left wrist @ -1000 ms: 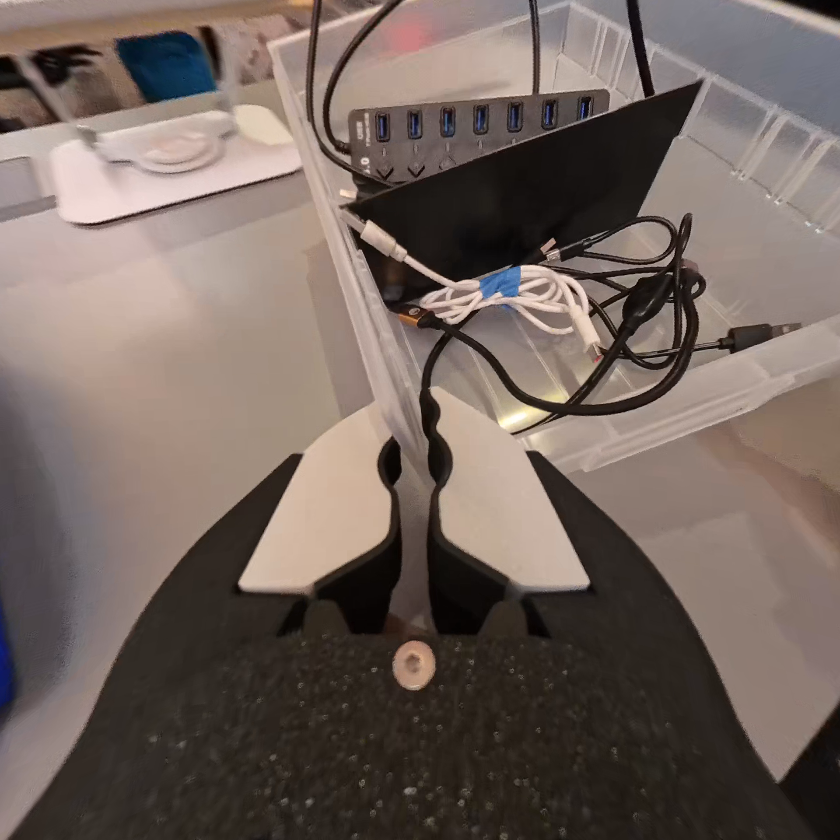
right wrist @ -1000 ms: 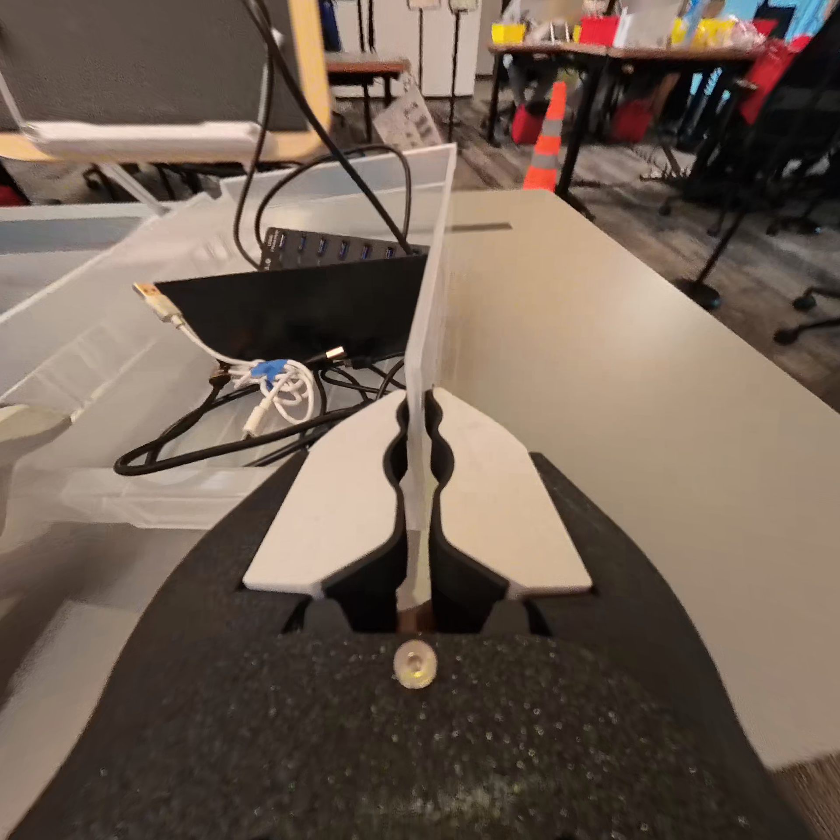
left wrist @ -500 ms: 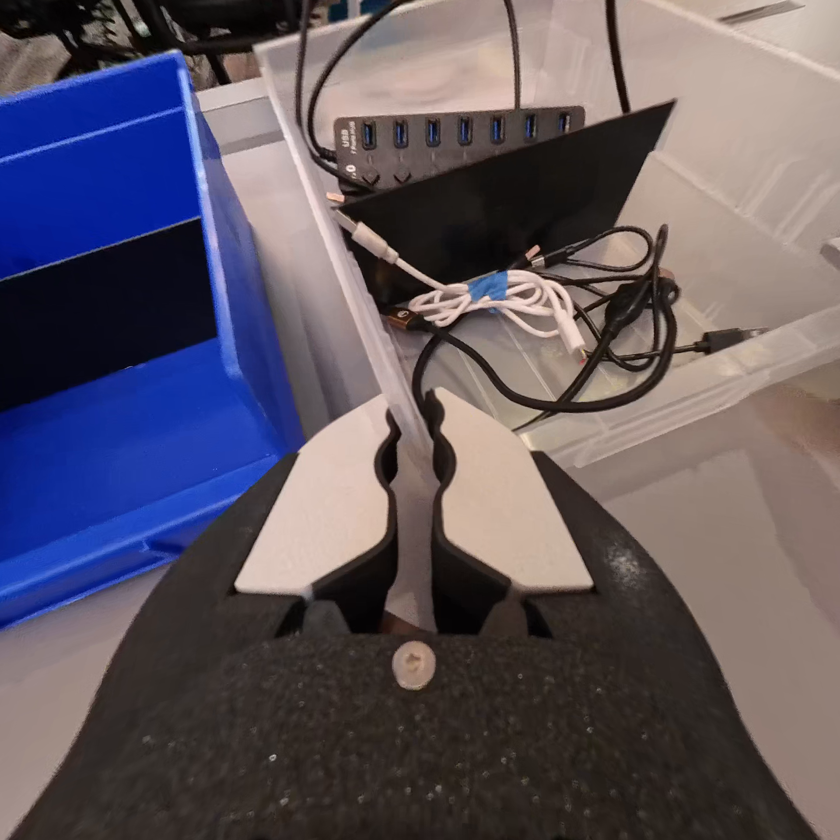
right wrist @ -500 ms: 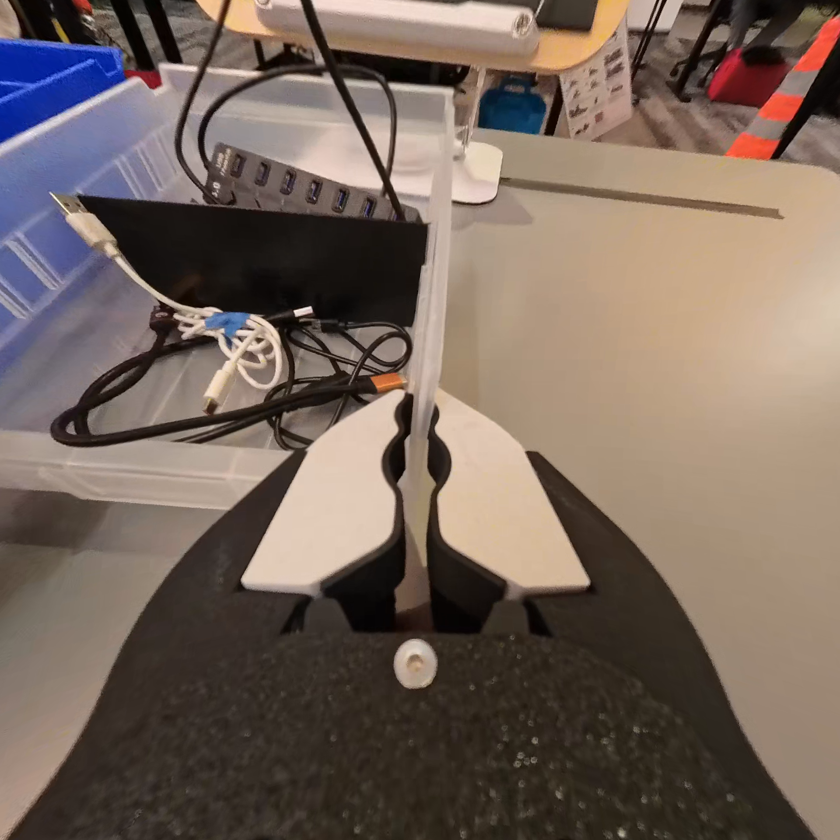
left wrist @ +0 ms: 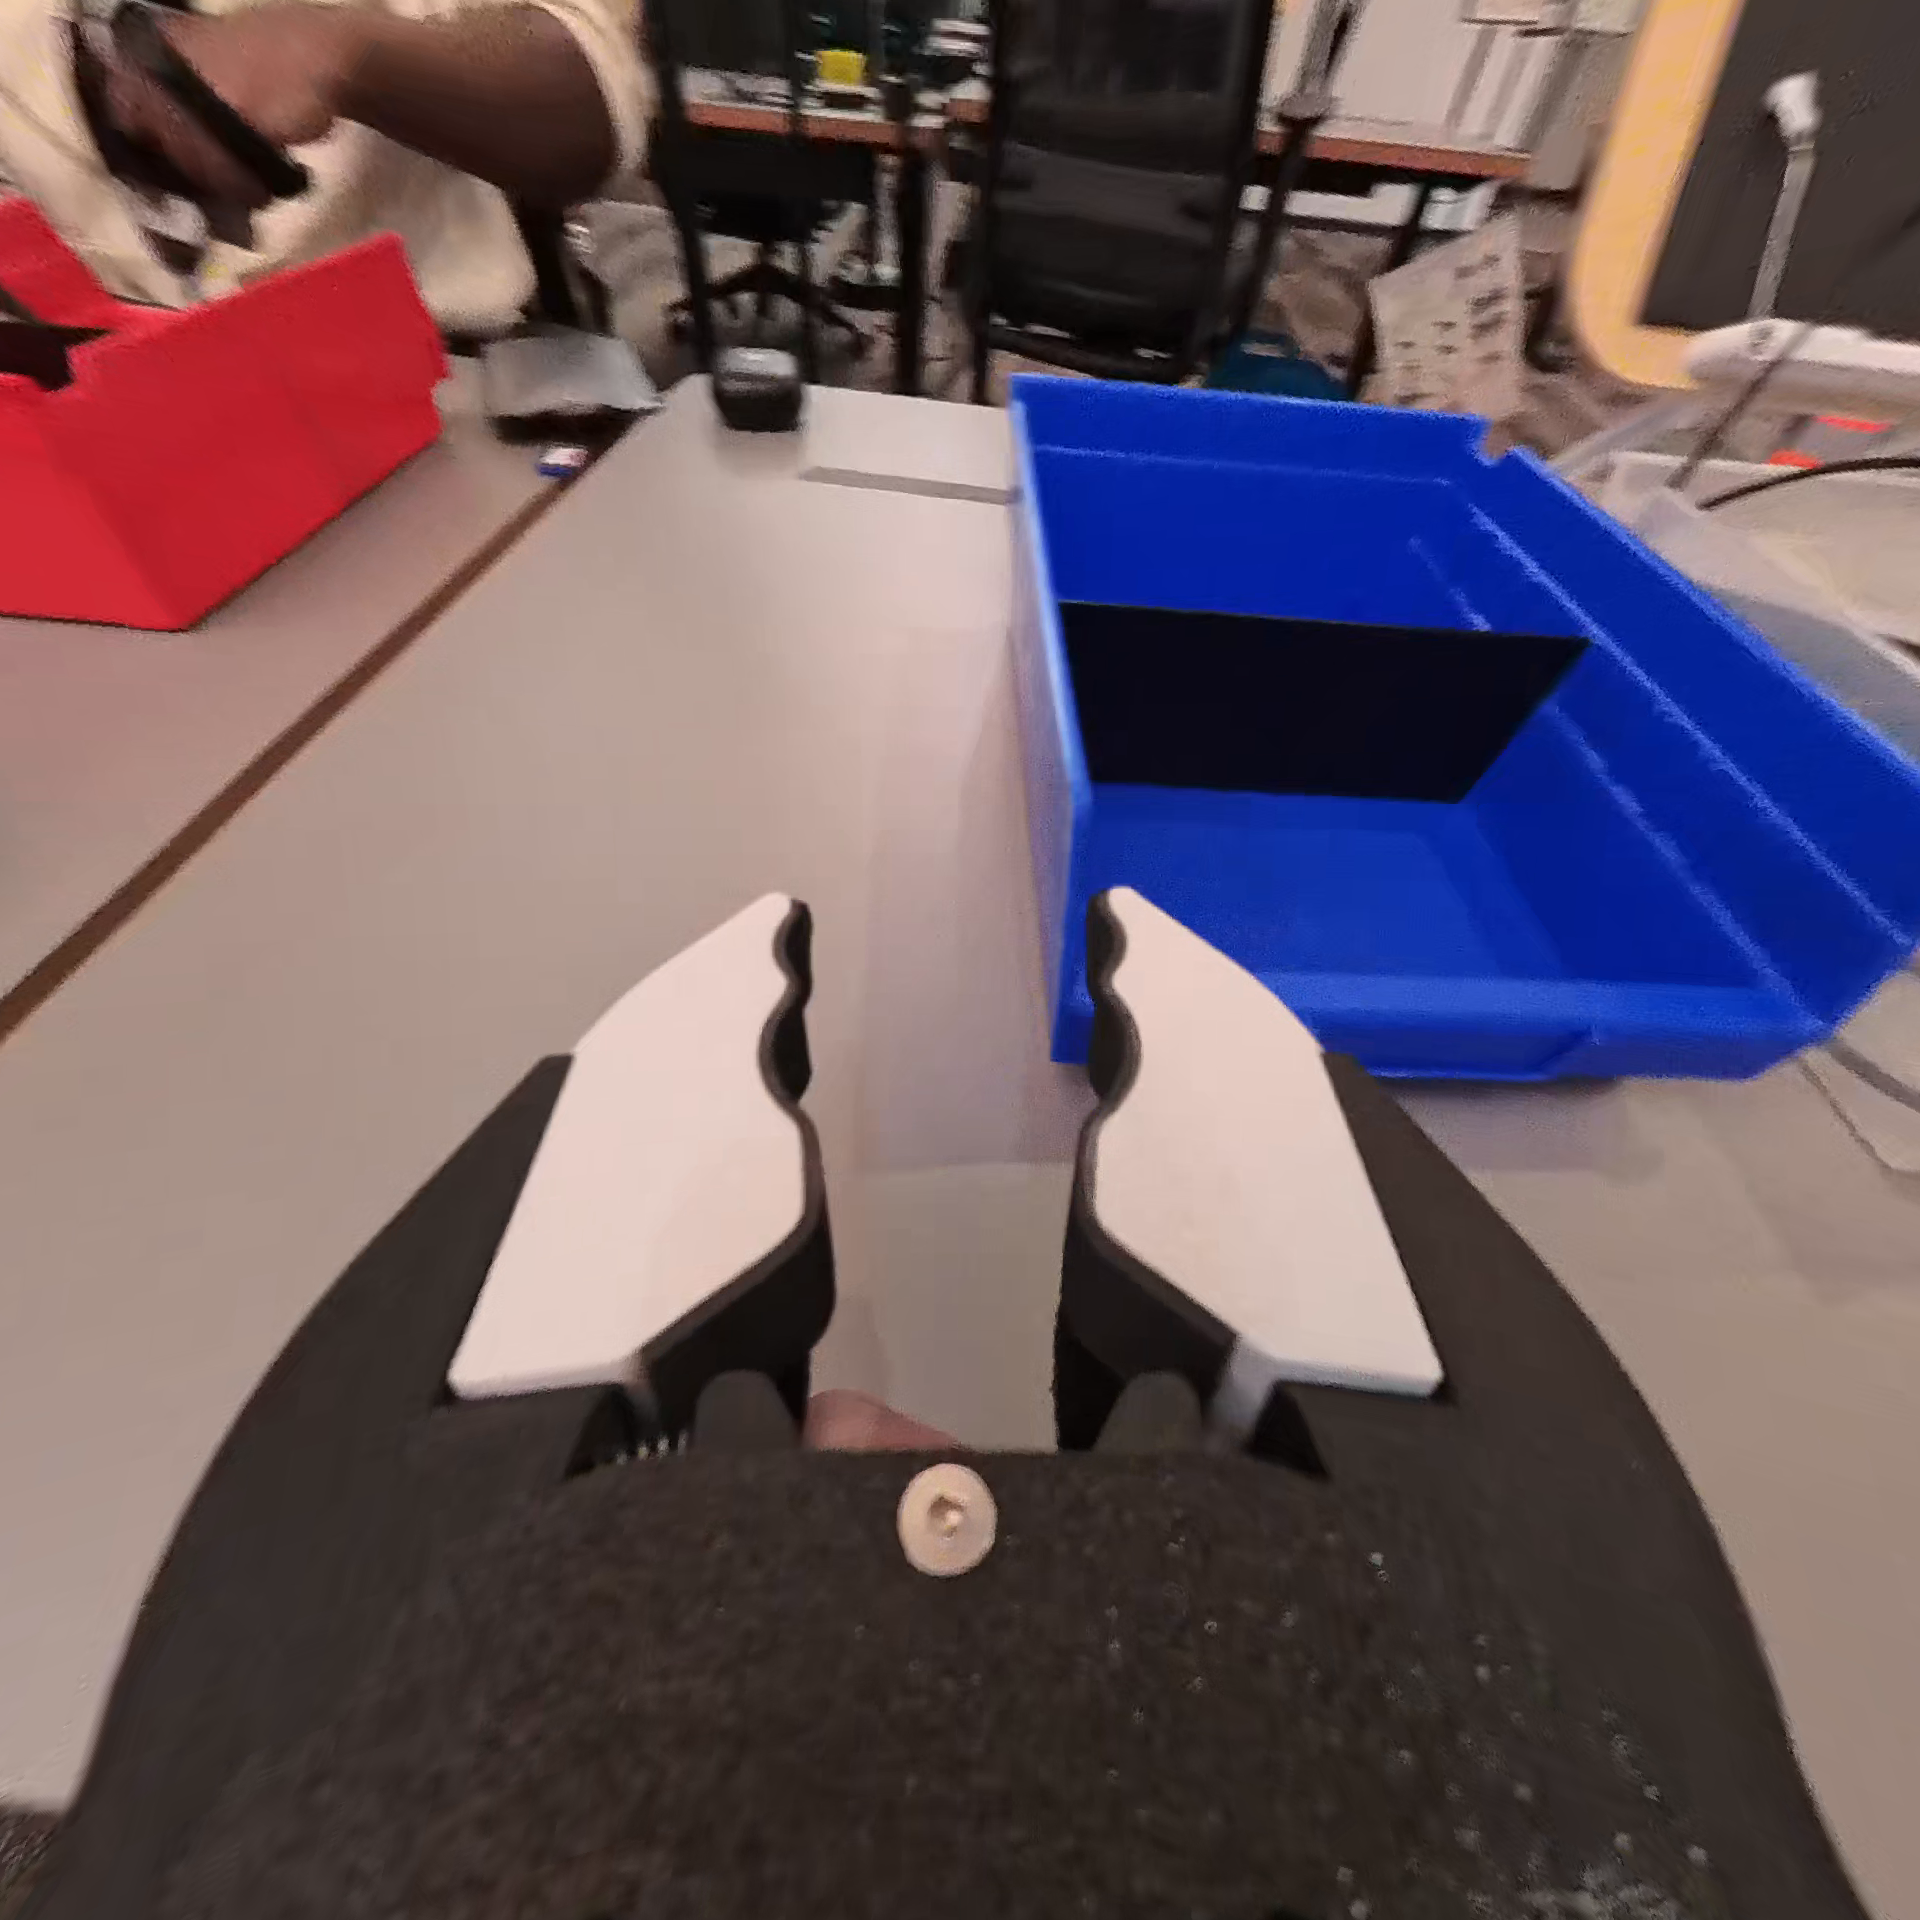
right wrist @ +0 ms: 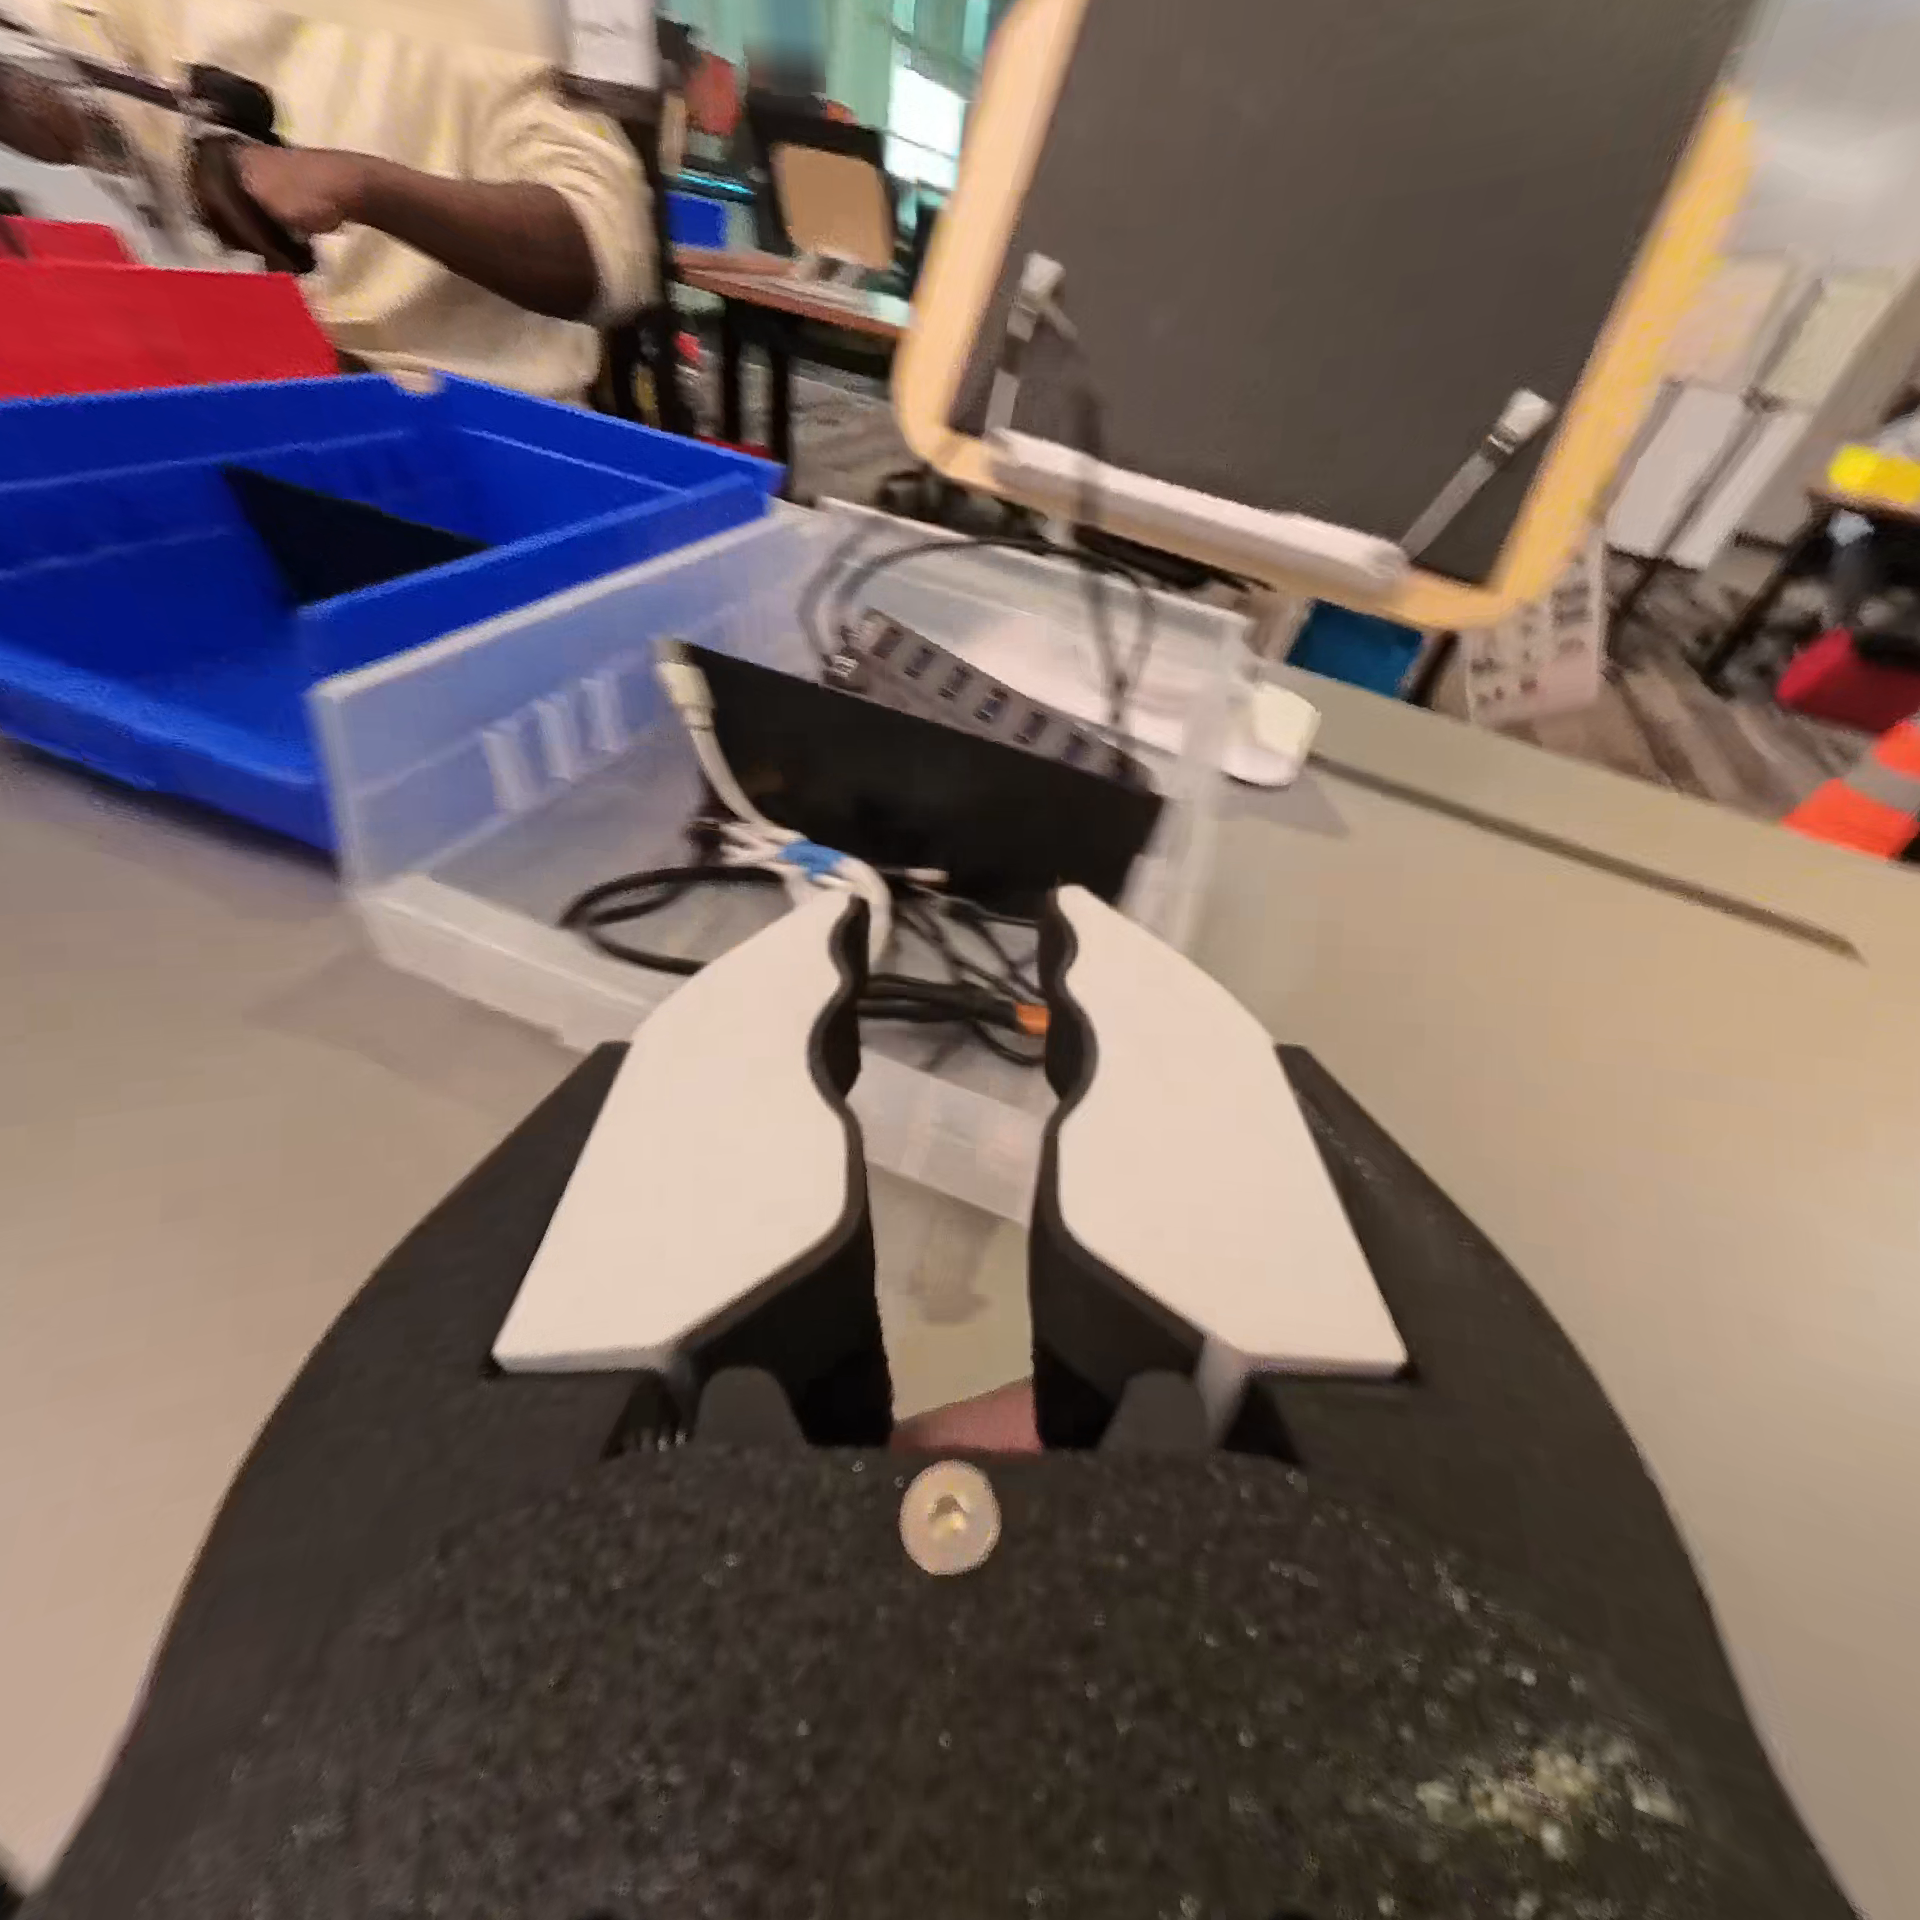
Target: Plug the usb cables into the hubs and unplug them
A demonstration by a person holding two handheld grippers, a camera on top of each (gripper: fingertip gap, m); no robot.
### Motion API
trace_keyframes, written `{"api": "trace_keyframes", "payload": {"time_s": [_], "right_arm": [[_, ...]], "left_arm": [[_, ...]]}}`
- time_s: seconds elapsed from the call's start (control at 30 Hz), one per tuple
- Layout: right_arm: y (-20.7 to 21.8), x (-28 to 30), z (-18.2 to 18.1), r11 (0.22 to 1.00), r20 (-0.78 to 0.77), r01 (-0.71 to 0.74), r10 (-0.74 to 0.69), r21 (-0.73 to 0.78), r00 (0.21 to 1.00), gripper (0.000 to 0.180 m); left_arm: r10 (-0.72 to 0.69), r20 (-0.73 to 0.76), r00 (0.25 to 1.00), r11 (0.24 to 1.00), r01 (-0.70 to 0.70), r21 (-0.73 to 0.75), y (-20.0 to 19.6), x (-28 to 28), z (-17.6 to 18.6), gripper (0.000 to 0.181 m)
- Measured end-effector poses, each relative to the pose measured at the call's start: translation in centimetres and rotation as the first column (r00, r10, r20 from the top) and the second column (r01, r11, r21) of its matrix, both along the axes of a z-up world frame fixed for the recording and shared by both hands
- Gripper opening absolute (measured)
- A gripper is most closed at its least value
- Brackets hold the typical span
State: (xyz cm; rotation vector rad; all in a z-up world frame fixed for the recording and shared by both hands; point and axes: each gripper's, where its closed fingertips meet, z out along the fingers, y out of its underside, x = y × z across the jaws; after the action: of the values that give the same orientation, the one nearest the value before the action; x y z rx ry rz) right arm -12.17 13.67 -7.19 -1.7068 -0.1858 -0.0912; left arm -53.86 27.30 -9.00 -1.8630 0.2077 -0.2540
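A clear plastic bin (right wrist: 436,790) stands on the grey table in the right wrist view. It holds a black multi-port USB hub (right wrist: 987,696) behind a black divider (right wrist: 914,800), and a tangle of black cables (right wrist: 644,914) and a white cable (right wrist: 717,769) with blue tape. My right gripper (right wrist: 951,914) is open and empty, just short of the bin's near wall. My left gripper (left wrist: 945,925) is open and empty over bare table, beside the near left corner of a blue bin (left wrist: 1455,935). The hub and cables are out of the left wrist view.
The blue bin (right wrist: 208,644) with a black divider stands left of the clear bin. A red bin (left wrist: 208,468) sits at the far left, with a person's arm (left wrist: 436,94) above it. A framed dark board (right wrist: 1351,260) on a stand rises behind the clear bin.
Both grippers have let go of the clear bin's side walls and opened. Both have pulled back; the left one has swung left, so the blue bin now fills its view.
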Motion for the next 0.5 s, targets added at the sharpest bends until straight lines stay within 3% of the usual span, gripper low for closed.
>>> {"api": "trace_keyframes", "payload": {"time_s": [0.1,0.27,0.33,0.5], "right_arm": [[-1.0,-7.5,-1.4,0.981,0.057,-0.191,0.193,-0.042,0.979,0.031],[-4.9,-20.1,-5.2,0.858,0.055,-0.487,0.501,-0.165,0.864,0.038],[-5.5,-23.2,-5.8,0.830,0.101,-0.529,0.550,-0.176,0.829,0.041],[-4.1,-26.2,-6.9,0.820,0.062,-0.502,0.536,-0.275,0.842,0.046]], "left_arm": [[-0.090,0.005,0.996,0.996,0.090,-0.016,0.8,1.3,-0.1,0.049],[-0.136,-0.015,0.991,0.985,0.133,-0.113,3.7,4.4,-3.3,0.043],[-0.117,-0.053,0.992,0.988,0.111,-0.106,4.3,4.7,-3.7,0.003],[-0.058,-0.034,0.998,0.980,0.050,-0.193,2.8,3.1,-3.9,0.002]]}}
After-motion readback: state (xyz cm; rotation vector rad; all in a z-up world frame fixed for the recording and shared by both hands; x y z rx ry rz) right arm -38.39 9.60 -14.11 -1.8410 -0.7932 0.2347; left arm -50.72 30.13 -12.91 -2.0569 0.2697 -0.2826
